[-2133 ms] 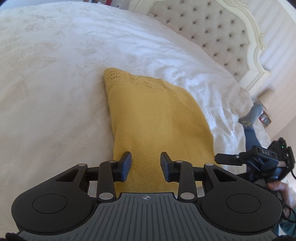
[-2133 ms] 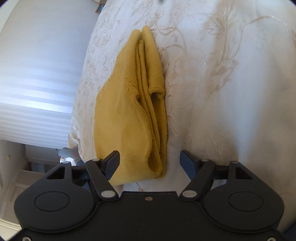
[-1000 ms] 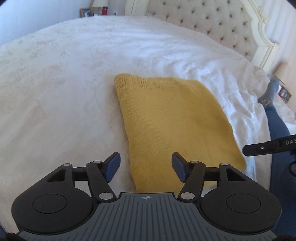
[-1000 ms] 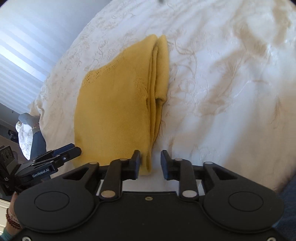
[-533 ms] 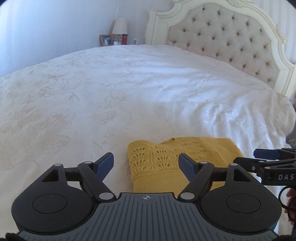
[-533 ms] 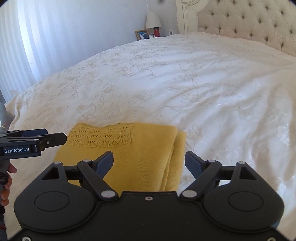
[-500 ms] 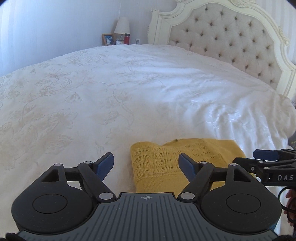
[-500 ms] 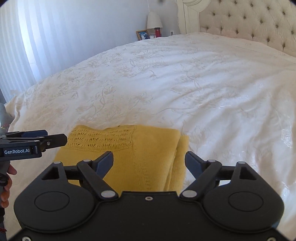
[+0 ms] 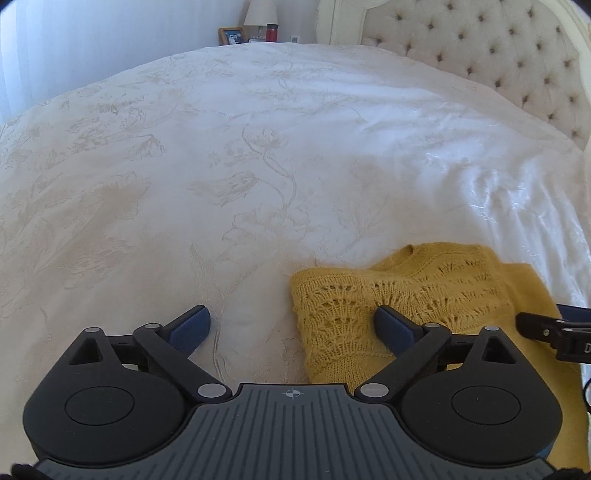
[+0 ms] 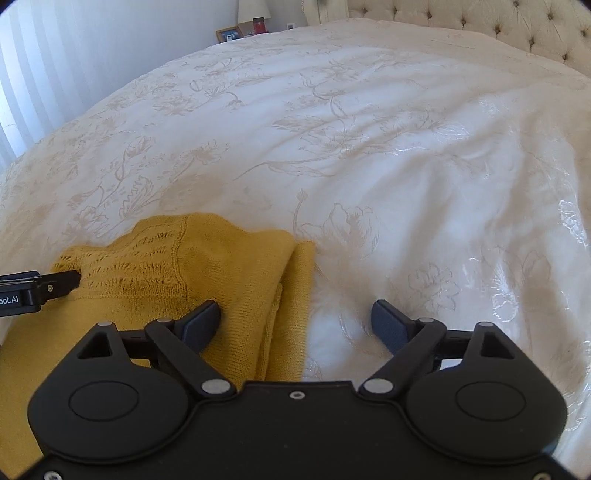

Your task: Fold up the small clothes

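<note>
Currently, your stock on the bed:

1. Folded mustard-yellow knitted garment (image 9: 406, 295) w/ an openwork lace band. It lies flat on the bed, at the near edge, low in both wrist views. Seen from the right wrist, its stacked folded edges run along its right side (image 10: 291, 295); the lace band faces away from you.

2. Your left hand-held gripper (image 9: 291, 328): jaws spread wide & opening. The garment's left lace corner sits between the fingers, but the pads don't press it. The right-hand finger is over the knit; the left-hand one is over bare bedspread. Nothing pinched.

3. Your right hand-held gripper (image 10: 295, 321): jaws spread wide & opening too. The garment's folded right edge lies between the fingers, not gripped. The left-hand finger is over the yellow knit; the right-hand one is over bare bedspread.

4. Each gripper's black tip shows at the edge of the other's view, so the two flank the garment, one per side.

5. White bedspread w/ a cream woven floral pattern (image 9: 258, 166): covers the whole bed, lightly creased & glossy toward the right.

6. Cream button-tufted headboard w/ a carved frame (image 9: 498, 62): far right.

7. Far end, beyond the bed: white lampshade (image 9: 260, 11), small framed photo (image 9: 232, 36), red container (image 9: 272, 32), close together.

8. Pale striped curtain (image 10: 40, 55): left.
</note>
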{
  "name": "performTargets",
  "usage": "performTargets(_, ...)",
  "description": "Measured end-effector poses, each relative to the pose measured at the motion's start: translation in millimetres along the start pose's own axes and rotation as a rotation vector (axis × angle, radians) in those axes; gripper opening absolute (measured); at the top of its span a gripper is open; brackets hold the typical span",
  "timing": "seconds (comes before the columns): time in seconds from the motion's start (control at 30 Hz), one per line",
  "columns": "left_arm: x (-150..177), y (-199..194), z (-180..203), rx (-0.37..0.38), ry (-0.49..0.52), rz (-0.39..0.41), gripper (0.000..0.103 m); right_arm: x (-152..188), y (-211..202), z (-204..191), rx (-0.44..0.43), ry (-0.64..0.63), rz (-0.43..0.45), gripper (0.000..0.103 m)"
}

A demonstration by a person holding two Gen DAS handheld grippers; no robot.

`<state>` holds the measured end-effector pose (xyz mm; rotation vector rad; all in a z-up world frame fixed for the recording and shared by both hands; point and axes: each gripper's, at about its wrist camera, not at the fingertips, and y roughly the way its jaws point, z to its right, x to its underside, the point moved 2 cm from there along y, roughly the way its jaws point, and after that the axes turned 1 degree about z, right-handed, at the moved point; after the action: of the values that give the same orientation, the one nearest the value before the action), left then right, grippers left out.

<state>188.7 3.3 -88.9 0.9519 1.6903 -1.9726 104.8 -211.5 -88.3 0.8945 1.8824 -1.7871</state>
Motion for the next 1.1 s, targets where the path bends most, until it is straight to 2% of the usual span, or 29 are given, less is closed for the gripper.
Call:
performTargets(0.17,-5,-24,3,-0.053,0.044,-0.002,0.099,-5,-25,-1,-0.017,0.022,0.031,0.093)
performTargets(0.2,-4,-29,4,-0.059,0.053,-0.006,0.103,-5,-33,-1,-0.021,0.026,0.041,0.095)
performTargets(0.23,-4,-36,4,-0.059,0.057,-0.013,0.103,-5,-42,-1,-0.029,0.031,0.051,0.101)
performTargets(0.27,-3,-41,5,-0.055,0.057,-0.018,0.103,-4,-51,-2,-0.035,0.035,0.062,0.103)
performTargets(0.43,10,-74,10,-0.027,0.047,-0.013,0.102,7,-91,-9,-0.037,0.018,0.058,0.102)
performTargets(0.57,22,-97,21,-0.085,0.063,-0.018,0.102,20,-112,-16,-0.015,0.000,0.037,0.102)
performTargets(0.73,37,-128,35,-0.072,0.067,0.018,0.102,36,-129,-22,-0.012,0.017,-0.009,0.102)
performTargets(0.83,45,-144,42,-0.102,0.047,0.043,0.102,43,-138,-27,0.019,0.012,-0.040,0.102)
performTargets(0.93,50,-154,47,-0.116,0.035,0.025,0.102,51,-146,-30,0.022,0.022,-0.046,0.102)
performTargets(1.1,61,-162,47,-0.052,0.000,-0.046,0.101,60,-162,-29,-0.017,0.072,-0.014,0.102)
